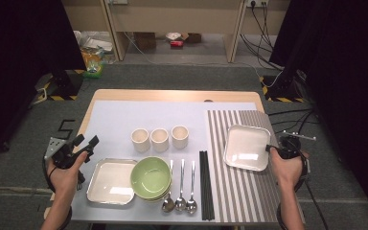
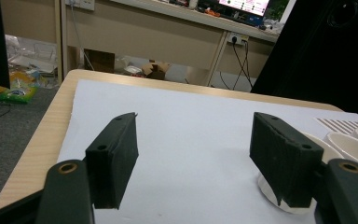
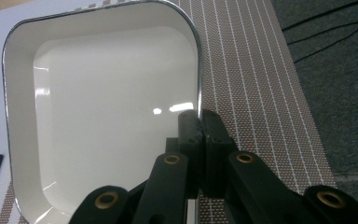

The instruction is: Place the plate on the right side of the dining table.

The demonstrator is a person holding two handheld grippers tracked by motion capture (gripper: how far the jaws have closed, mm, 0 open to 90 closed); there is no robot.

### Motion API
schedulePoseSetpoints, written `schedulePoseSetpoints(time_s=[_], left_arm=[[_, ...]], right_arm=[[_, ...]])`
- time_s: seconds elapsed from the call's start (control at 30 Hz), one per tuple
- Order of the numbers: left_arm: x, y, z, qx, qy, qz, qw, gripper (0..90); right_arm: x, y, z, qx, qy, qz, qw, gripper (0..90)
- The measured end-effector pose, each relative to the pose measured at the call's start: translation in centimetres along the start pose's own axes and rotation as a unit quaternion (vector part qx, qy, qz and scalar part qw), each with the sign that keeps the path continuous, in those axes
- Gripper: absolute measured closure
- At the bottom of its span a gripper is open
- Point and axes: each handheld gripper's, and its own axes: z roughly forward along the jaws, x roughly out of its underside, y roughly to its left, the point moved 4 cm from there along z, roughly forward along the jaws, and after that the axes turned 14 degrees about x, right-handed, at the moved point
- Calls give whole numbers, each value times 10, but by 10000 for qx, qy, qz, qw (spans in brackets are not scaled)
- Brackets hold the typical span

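Right gripper point(image 3: 199, 140): nearest the lens in the right gripper view, its two black jaws are pressed together on the rim of the square white dish point(image 3: 107, 107), one pad inside the wall and one outside.
Table point(image 1: 172, 95): a wooden top under a pale sheet, with a striped placemat point(image 1: 242, 191) over its right end.
Square white dish: it sits on the striped placemat near the table's right edge, and in the high view its right rim meets the right gripper point(image 1: 273, 150).
Handling: the dish looks stiff, glossy and fairly light, likely enamel or ceramic, so it may slip in a thin pinch and could chip if dropped; the raised rim is the only sensible hold, and a grip at one side will probably let the far side sag.
Second square dish point(image 1: 111, 181): near the front left corner, touching a green bowl point(image 1: 151, 177).
Left gripper point(image 1: 82, 144): held off the table's left edge, jaws wide apart and holding nothing.
Cups point(image 1: 159, 138): three in a row mid-table.
Cutlery: spoons point(image 1: 179, 201) and black chopsticks point(image 1: 205, 184) along the front edge.
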Motion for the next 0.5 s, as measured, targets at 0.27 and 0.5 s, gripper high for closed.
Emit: schedulePoseSetpoints(time_s=[0.27,0.5], left_arm=[[2,0,1,-8,26,8,10000,314],[2,0,1,-12,23,-4,10000,314]], right_arm=[[-2,1,16,63,147,-148,9998,871],[-1,4,31,140,296,-277,9991,857]])
